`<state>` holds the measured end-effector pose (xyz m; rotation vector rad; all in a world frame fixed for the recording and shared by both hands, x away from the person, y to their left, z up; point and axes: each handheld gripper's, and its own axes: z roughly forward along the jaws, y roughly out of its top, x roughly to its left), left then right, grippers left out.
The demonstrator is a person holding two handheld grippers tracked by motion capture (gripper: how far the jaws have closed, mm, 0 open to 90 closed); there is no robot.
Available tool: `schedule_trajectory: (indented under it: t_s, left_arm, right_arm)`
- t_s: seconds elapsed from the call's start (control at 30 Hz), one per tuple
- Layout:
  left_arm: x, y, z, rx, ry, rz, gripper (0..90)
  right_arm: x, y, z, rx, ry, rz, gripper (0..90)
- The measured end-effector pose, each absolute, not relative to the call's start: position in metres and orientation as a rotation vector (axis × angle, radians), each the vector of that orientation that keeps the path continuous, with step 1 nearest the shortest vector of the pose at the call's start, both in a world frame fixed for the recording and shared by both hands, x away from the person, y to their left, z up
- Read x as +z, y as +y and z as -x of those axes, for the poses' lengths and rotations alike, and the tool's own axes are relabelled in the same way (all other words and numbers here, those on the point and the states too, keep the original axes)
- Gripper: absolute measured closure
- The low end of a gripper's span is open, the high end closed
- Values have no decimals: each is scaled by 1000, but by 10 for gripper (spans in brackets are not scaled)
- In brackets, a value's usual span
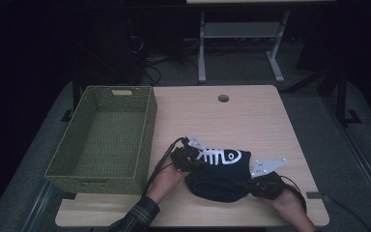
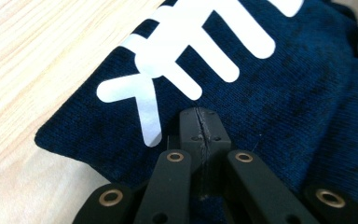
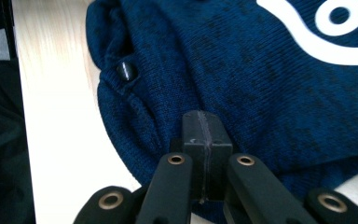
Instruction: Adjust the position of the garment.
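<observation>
At table (image 1: 270, 121) front edge: both hand-held grippers clamped on sweater (image 1: 220, 176); basket (image 1: 104, 140) close left.

Dim room, dark beyond the light wooden desk (image 1: 251, 116) with rounded corners and a small round cable hole (image 1: 223, 98) near the far edge. Grey floor (image 1: 362, 145) around the desk on all sides, paler where light falls. Behind, a second piece of furniture on a grey metal frame (image 1: 241, 34) with two splayed legs and a crossbar. Tangle of black cables (image 1: 147, 60) on the floor at the far left, under dark shapes too dim to make out. Dark stand leg (image 1: 343, 92) at the right. Light strongest on the desk top, far wall lost in blackness.
</observation>
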<state>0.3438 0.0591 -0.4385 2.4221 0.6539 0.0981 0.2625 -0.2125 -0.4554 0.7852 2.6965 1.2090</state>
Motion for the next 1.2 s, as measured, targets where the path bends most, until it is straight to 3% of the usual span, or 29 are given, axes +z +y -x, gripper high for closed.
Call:
schedule_trajectory:
  t_s: [0.47, 0.67, 0.9, 1.2]
  left_arm:
    - [-443, 56, -353, 85, 664, -2384, 892]
    - [-432, 62, -348, 63, 681, -2344, 761]
    - [-417, 71, -345, 65, 661, -2350, 531]
    - [-421, 85, -349, 102, 774, -2316, 288]
  right_arm:
    - [-463, -193, -252, 1198, 2714, -701, 898]
    - [-453, -201, -249, 1217, 2639, -731, 767]
    - [-440, -219, -248, 1211, 2546, -816, 564]
    - [-443, -254, -248, 1147, 2405, -1029, 323]
